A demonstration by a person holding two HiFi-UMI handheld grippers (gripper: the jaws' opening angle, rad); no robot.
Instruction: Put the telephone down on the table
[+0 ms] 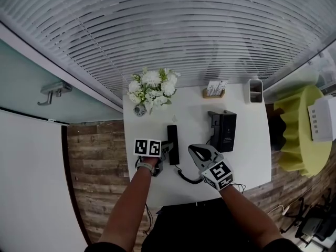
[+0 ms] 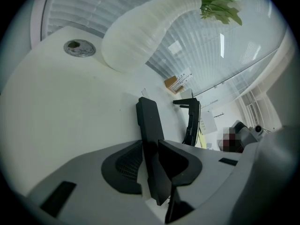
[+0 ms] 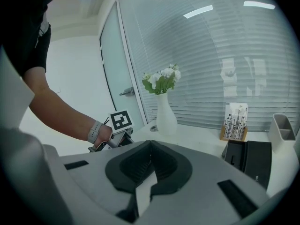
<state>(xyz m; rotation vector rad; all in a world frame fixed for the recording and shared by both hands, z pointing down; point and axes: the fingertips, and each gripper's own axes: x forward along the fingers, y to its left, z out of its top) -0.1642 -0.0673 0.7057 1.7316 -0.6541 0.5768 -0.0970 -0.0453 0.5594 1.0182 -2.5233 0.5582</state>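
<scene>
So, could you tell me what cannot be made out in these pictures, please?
Handset: contact with the table, left gripper view, hidden by the left gripper's jaws.
Telephone base: print, head view, too small.
Card holder: lettering, head view, too small.
Cord: head view, partly under the right gripper.

Black telephone handset (image 1: 172,143) lies mid-table on white table (image 1: 252,161), near end between jaws of left gripper (image 1: 168,150). Black phone base (image 1: 224,130) to its right. White vase of flowers (image 1: 150,91) behind, far-left corner. Wooden card holder (image 1: 215,90) and grey pen cup (image 1: 255,90) along far edge, right.
</scene>
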